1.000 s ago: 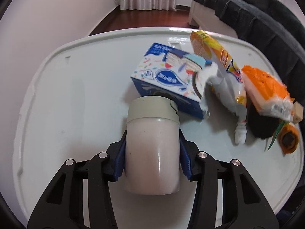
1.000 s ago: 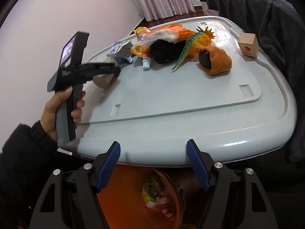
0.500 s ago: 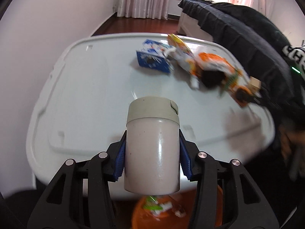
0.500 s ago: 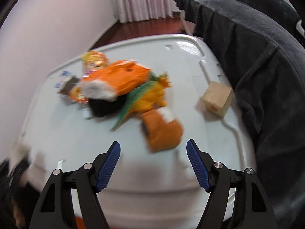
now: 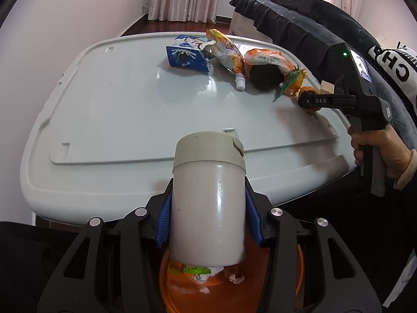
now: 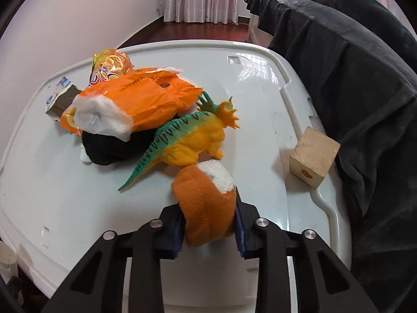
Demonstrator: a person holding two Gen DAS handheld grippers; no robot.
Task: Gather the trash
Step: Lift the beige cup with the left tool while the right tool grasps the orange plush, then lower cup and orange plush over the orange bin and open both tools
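Observation:
My left gripper (image 5: pixel 208 224) is shut on a pale pink bottle (image 5: pixel 208 208) with a grey cap and holds it above the orange trash bin (image 5: pixel 234 289), off the table's near edge. My right gripper (image 6: pixel 208 224) has its jaws around an orange sock (image 6: pixel 206 208) with white filling on the white table (image 6: pixel 78 203); the pads touch its sides. It also shows in the left wrist view (image 5: pixel 310 101). Behind it lie a toy dinosaur (image 6: pixel 192 138), an orange plastic bag (image 6: pixel 146 99), a black lump (image 6: pixel 109 146), a snack pouch (image 5: pixel 229 52) and a blue milk carton (image 5: pixel 186 56).
A wooden cube (image 6: pixel 314 152) sits at the table's right edge. A dark blanket (image 6: pixel 351 65) covers furniture right of the table. The bin holds wrappers (image 5: pixel 198 271). A white wall is at the left, curtains at the back.
My left gripper has pulled the bottle back off the table to above the bin. My right gripper has moved forward and closed around the orange sock.

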